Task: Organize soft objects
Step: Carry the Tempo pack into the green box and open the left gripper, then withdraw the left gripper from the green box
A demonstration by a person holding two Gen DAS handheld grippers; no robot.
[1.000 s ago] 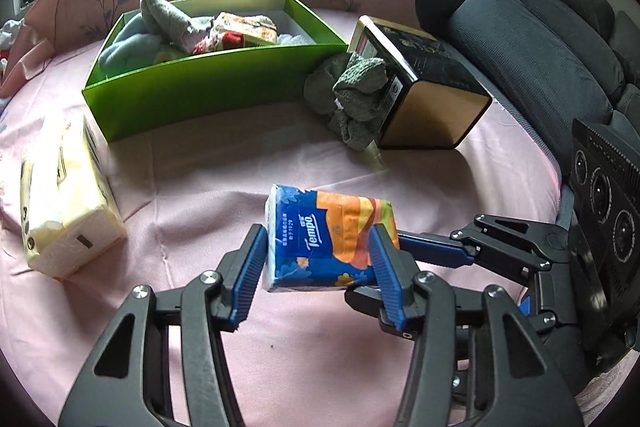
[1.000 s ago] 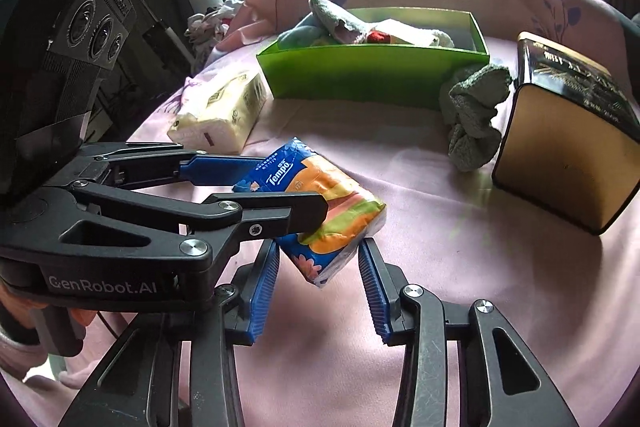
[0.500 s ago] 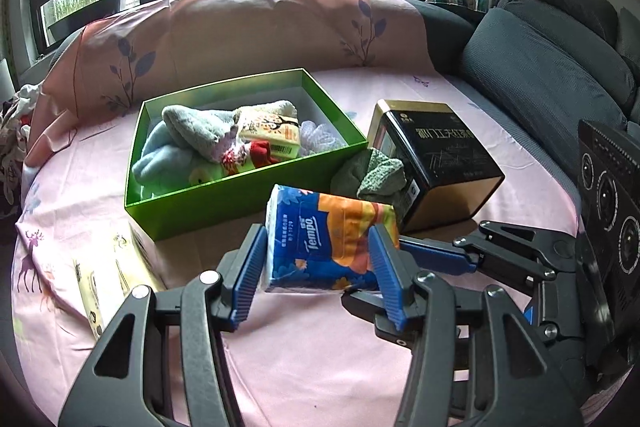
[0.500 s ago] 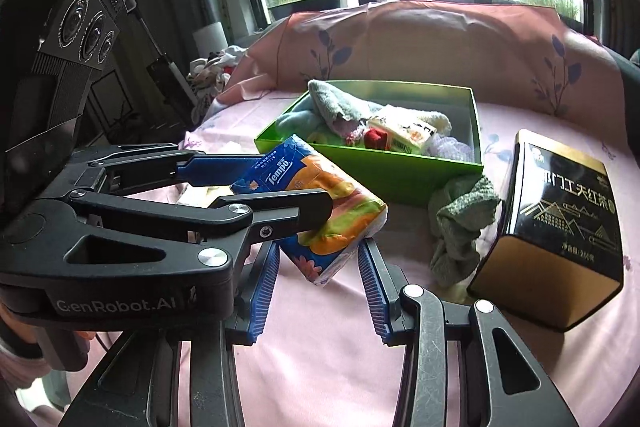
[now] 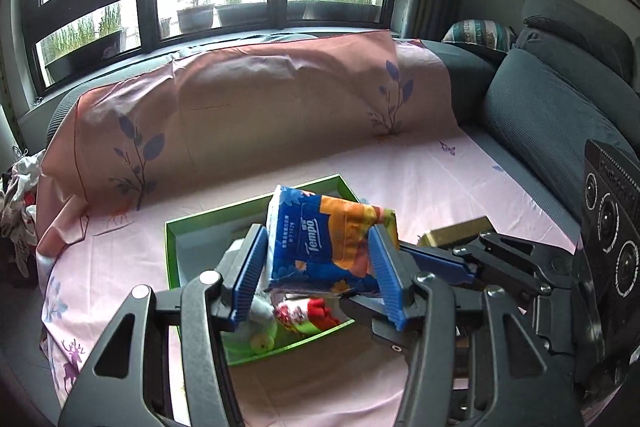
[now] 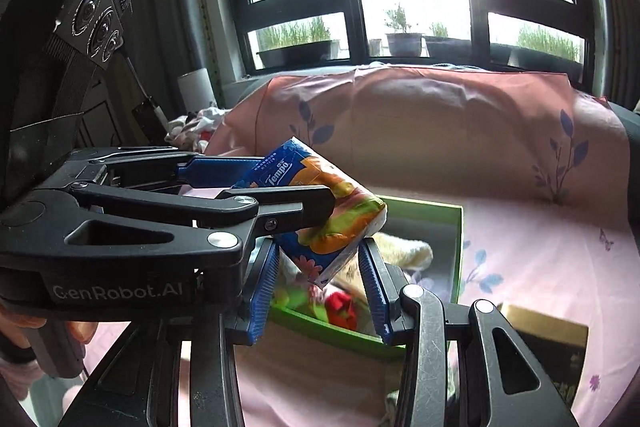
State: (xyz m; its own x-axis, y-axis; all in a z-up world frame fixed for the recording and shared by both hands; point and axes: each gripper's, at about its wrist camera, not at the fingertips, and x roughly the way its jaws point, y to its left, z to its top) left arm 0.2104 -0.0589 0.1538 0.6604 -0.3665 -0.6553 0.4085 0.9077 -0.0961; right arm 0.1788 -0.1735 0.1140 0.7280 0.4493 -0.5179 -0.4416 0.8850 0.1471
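Carrying: left tongs are clamping a blue-and-orange soft tissue pack above the green cardboard box; right tongs are gaping empty. Next: lowering, releasing inside.

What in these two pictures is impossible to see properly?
- Contents of the green box: in the left wrist view, the tissue pack and left tool cover most of them.
- Gold tin: cut off behind the right tool in the right wrist view; only a corner shows in the other.
- Small print on the pack: too small.
- Pile of clothes: cut by the left edge.
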